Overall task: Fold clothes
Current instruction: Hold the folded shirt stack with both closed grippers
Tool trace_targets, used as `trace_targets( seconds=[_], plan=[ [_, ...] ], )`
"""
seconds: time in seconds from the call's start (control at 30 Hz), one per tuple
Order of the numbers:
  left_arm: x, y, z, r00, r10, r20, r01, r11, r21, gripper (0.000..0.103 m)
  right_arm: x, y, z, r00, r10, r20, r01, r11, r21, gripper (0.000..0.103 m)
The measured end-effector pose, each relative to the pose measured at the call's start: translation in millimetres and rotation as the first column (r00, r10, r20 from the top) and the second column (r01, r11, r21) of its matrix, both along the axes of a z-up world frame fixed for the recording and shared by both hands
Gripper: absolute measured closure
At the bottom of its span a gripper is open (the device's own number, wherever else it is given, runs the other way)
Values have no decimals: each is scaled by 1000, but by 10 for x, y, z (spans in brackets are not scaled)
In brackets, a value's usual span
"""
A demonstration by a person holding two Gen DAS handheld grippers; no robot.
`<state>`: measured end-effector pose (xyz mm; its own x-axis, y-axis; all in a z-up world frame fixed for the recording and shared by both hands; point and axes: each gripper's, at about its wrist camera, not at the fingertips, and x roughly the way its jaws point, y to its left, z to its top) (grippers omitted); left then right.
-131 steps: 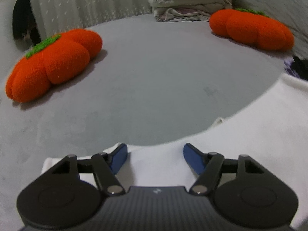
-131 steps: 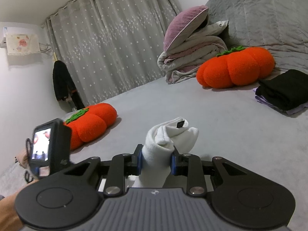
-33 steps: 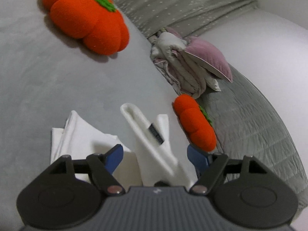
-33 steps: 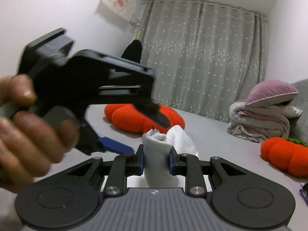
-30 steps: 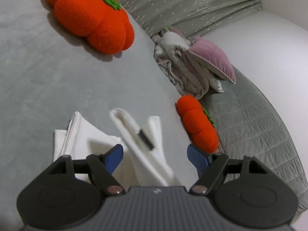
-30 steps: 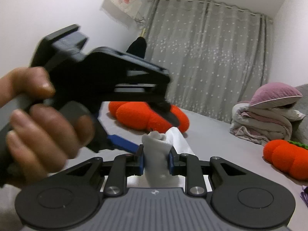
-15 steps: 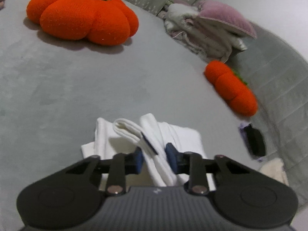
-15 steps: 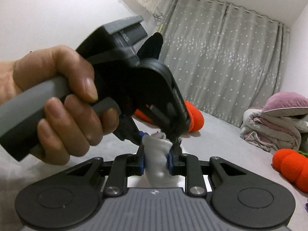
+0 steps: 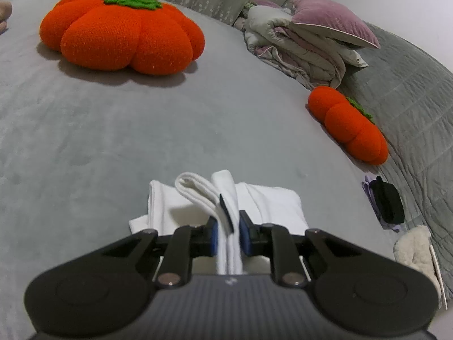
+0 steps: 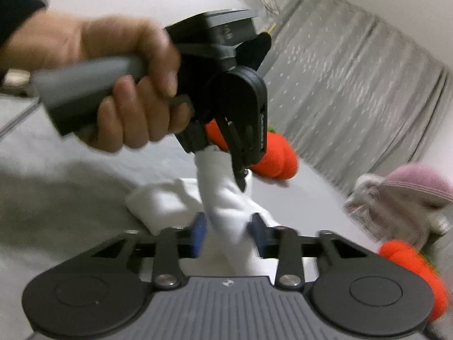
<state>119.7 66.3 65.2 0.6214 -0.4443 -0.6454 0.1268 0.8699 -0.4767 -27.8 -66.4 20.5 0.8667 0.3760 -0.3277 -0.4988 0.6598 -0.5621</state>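
**Garment strung between 2 tongs**

The left tongs [image 9: 228,235] are clamped on a bunched white garment [image 9: 226,198] above the bed [image 9: 113,130]. The right tongs [image 10: 228,236] stand parted around the same cloth, seemingly not pinching it. The bunch runs lengthwise from right tongs up to left. Judged next: the left carries it alone.

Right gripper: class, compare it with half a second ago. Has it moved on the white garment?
Yes. The right gripper has opened: its pads now stand apart from the white garment, which the left gripper clamps instead.
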Motion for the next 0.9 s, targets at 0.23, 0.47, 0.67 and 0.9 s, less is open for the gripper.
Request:
trace_targets(
  seconds=[0.23, 0.47, 0.67, 0.9],
  plan=[
    [-77, 50, 65, 999, 13, 41, -14, 1000, 18, 90, 6, 108, -51, 999, 9, 52, -10, 1000, 10, 90],
    [-60, 86, -34, 999, 9, 32, -11, 998, 63, 90, -13, 216, -175, 997, 59, 52, -55, 996, -69, 90],
    [-94, 93, -147, 999, -4, 35, 0, 993, 117, 89, -33, 252, -318, 994, 105, 40, -99, 986, -132, 90],
    [-160, 99, -195, 998, -8, 58, -1, 989, 150, 89, -48, 286, -460, 990, 135, 34, -126, 976, -178, 90]
  ],
)
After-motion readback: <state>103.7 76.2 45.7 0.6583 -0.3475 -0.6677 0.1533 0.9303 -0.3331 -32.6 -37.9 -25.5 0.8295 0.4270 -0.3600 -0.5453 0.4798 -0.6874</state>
